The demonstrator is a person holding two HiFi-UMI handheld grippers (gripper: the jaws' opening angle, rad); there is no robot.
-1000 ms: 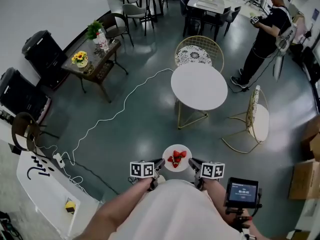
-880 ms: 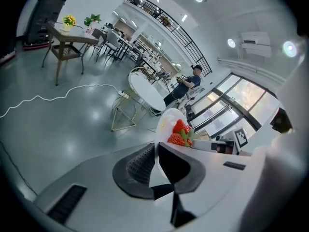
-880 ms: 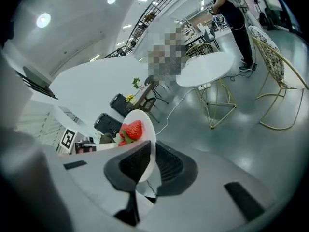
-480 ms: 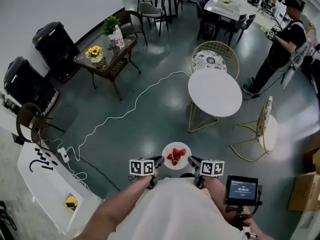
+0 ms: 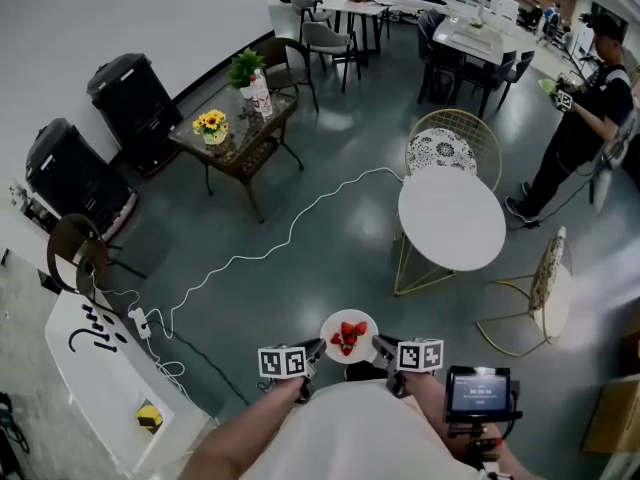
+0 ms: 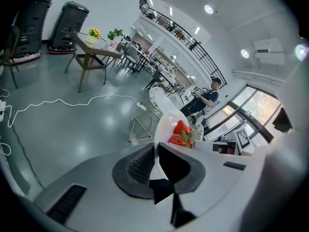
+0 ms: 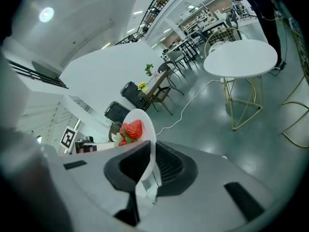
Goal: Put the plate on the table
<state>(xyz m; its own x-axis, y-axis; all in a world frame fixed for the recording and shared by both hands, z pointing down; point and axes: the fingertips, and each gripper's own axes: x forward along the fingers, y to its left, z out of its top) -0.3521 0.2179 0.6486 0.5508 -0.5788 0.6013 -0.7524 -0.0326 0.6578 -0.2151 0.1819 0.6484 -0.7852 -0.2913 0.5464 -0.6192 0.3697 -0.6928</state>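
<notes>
My left gripper (image 5: 314, 351) and right gripper (image 5: 381, 347) have their jaws pinched on opposite rims of the plate (image 5: 350, 314), in the air near my body and well apart from the round tabletop (image 5: 452, 220), so I judge it best carried level lest the strawberries (image 5: 346, 336) slide.

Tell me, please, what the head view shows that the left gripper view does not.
Head view only: the white counter with a yellow object, and the marker cube on the left gripper. Left gripper view only: its jaws closed on the rim of the plate, a balcony railing, and large windows. Both: the plate of strawberries, the round white table, the white cable across the floor, and the standing person.
</notes>
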